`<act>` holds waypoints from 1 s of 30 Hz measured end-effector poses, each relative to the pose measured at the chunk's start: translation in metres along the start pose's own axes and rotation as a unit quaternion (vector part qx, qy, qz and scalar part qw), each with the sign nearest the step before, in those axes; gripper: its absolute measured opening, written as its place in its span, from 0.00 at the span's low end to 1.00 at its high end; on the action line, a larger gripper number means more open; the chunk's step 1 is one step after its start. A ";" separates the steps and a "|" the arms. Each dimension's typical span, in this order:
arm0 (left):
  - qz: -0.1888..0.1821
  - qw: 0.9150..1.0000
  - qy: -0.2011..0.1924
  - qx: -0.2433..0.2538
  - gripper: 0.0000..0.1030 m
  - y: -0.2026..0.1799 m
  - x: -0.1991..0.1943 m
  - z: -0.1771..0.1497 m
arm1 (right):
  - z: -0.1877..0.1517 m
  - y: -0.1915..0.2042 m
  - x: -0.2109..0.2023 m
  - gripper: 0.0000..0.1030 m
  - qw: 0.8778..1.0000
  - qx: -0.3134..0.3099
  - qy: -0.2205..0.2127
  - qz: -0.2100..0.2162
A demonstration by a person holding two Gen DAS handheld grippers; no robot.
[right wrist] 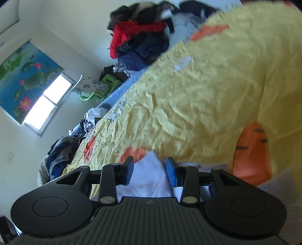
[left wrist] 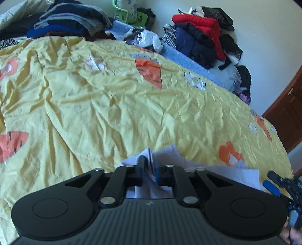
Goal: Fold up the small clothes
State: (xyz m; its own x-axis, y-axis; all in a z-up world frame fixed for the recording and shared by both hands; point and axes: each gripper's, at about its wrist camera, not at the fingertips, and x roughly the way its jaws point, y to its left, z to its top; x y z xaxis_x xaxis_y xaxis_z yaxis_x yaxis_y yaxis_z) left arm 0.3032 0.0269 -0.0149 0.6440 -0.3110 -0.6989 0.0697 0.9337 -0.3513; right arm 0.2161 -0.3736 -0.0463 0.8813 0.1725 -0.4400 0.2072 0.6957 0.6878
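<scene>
A small white garment (left wrist: 217, 175) lies on the yellow bedsheet (left wrist: 113, 94) with orange and white prints, close under both cameras. My left gripper (left wrist: 149, 165) stands slightly open, a raised fold of the white cloth loose between its narrow jaws. In the right wrist view my right gripper (right wrist: 150, 165) is open wider, with the white garment (right wrist: 149, 181) lying between its blue pads and touching neither. The right gripper (left wrist: 279, 182) also shows at the right edge of the left wrist view, beside the garment's far end. Most of the garment is hidden beneath the gripper bodies.
Piled clothes with a red jacket (left wrist: 198, 24) sit at the bed's far right, and a stack of dark folded clothes (left wrist: 71, 20) at the far left. A green stool (left wrist: 130, 17) and a blue blanket (left wrist: 185, 58) lie between them. A wooden door (left wrist: 288, 113) stands right.
</scene>
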 end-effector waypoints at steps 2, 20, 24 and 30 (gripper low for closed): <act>0.011 1.000 -0.019 -0.007 0.51 0.000 -0.003 0.006 | -0.007 0.018 -0.003 0.46 0.999 -0.048 0.008 0.022; 0.055 0.995 -0.066 0.056 0.71 -0.015 -0.053 -0.032 | -0.095 0.138 0.064 0.56 0.927 -0.288 0.223 0.094; 0.064 0.994 -0.056 0.073 0.71 -0.021 -0.051 -0.044 | -0.089 0.138 0.088 0.54 0.948 -0.265 0.174 0.041; 0.026 0.989 -0.042 0.137 0.71 -0.044 -0.040 -0.060 | -0.067 0.130 0.048 0.71 0.960 -0.246 0.115 0.060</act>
State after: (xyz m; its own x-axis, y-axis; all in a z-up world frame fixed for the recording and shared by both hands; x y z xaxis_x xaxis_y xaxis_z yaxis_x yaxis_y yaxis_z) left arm 0.2289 -0.0126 -0.0085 0.7125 -0.2554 -0.6535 0.2305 0.9649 -0.1257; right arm 0.2570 -0.2276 -0.0167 0.7573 0.3829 -0.5290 -0.1669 0.8966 0.4102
